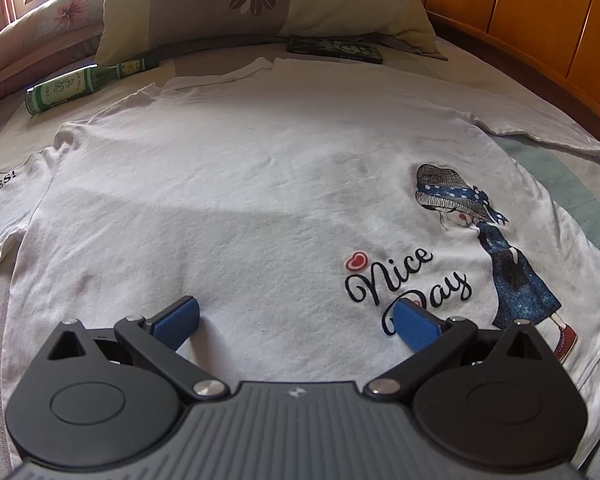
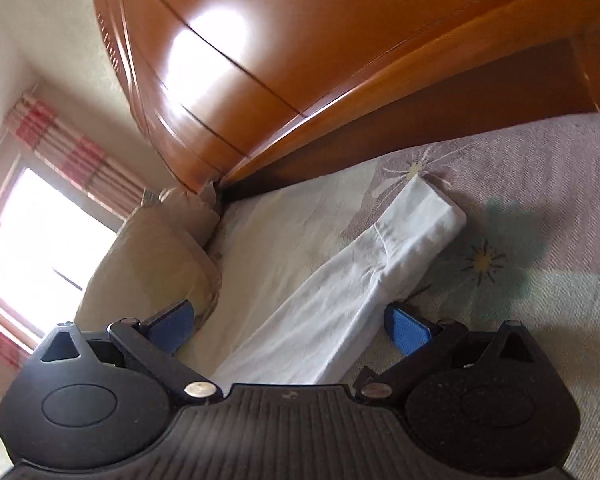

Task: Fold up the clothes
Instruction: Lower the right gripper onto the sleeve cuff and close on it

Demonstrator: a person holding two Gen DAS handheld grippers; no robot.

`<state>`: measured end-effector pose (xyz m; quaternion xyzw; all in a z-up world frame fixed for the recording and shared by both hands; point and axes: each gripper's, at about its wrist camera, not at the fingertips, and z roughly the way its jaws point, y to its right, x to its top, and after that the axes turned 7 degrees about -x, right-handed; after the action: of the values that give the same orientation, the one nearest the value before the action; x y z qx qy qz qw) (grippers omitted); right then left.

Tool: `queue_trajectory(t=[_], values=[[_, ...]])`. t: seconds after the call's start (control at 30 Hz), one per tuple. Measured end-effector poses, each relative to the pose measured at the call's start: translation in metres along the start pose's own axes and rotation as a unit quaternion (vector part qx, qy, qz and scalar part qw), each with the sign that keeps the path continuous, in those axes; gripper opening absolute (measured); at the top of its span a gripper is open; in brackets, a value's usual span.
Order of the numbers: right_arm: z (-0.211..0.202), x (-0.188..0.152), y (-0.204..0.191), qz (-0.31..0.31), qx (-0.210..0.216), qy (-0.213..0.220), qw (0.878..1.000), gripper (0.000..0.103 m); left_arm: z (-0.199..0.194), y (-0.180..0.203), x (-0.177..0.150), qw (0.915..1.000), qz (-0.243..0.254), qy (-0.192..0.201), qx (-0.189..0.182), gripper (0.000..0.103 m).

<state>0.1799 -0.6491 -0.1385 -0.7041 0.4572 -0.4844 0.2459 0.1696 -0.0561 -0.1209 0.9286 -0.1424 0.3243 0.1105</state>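
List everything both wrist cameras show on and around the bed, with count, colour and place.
White cotton T-shirt with "Nice Day" girl print: one, spread flat on the bed; one sleeve lies toward the headboard.
Green glass bottle: one, lying beside the shirt's shoulder.
Dark flat rectangular case: one, at the pillow's foot.
Cream floral pillow: one, beyond the collar.
Orange wooden headboard: one, along the bed.
Red-striped curtain: one, by the window.
Left gripper: black with blue pads, open above the hem.
Right gripper: same colours, open, over the sleeve.

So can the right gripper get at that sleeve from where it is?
Probably yes: the right gripper is open, the sleeve lies flat just ahead between its fingers, and nothing covers it.
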Motion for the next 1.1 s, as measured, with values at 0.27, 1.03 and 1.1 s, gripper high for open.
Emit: queue_trajectory(t=[0.27, 1.03, 1.1], values=[[0.024, -0.012, -0.037, -0.084, -0.086, -0.019, 0.993, 0.103, 0.000, -0.001, 0.001, 1.0000, -0.003, 0.000, 0.000, 0.102], [0.041, -0.066, -0.074, -0.312, -0.092, -0.038, 0.945, 0.103, -0.001, -0.004, -0.004, 0.9997, 0.012, 0.018, -0.014, 0.102], [0.052, -0.062, -0.078, -0.320, -0.091, -0.035, 0.942, 0.103, -0.001, -0.004, -0.005, 0.9996, 0.015, 0.021, -0.014, 0.102]])
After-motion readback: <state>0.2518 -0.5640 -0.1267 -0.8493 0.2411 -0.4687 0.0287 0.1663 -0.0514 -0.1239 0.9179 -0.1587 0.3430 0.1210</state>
